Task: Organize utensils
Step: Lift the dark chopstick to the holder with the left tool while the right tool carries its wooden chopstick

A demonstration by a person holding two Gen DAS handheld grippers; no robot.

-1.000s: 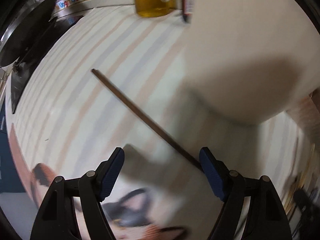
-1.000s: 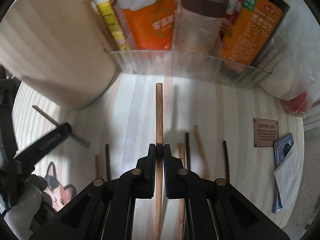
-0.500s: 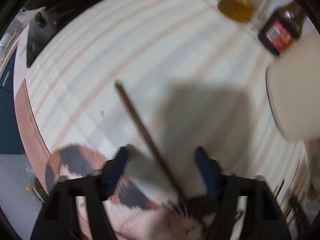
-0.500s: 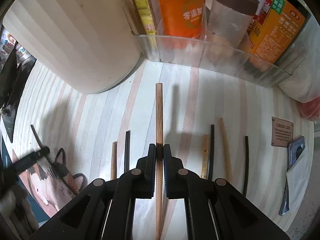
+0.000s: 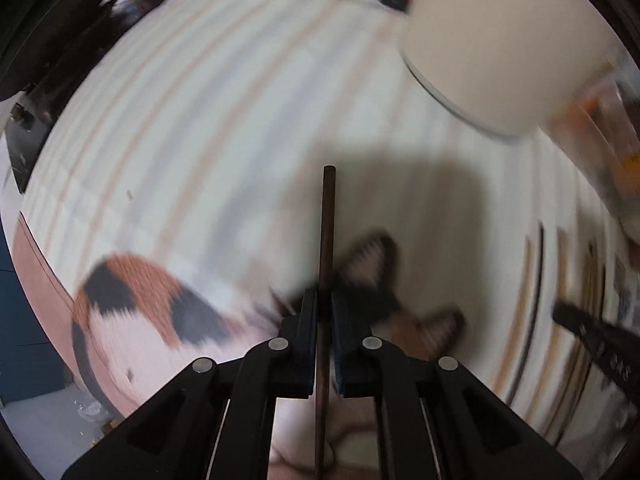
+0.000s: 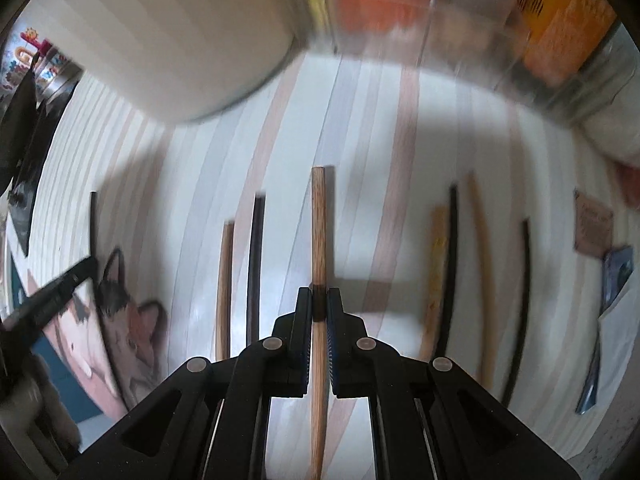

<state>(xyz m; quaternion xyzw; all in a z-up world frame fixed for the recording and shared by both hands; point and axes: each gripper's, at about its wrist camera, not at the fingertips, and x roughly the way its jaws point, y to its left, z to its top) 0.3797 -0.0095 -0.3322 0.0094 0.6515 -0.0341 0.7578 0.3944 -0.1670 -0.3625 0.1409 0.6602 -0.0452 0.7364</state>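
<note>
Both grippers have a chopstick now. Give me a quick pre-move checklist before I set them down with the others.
1. Left gripper shut on dark brown chopstick: ok.
2. Right gripper shut on light wooden chopstick: ok.
3. Both sticks lie straight along the fingers: ok.
4. Free gap in the row between black chopstick and yellowish chopstick: ok.
5. Sticks clear of the cream canister: ok.
6. Which laid-out stick pairs with each held one: cannot tell, the views are blurred.

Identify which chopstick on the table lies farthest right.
The black chopstick beside the brown tag; the others lie left of it, and two are held in tools.
</note>
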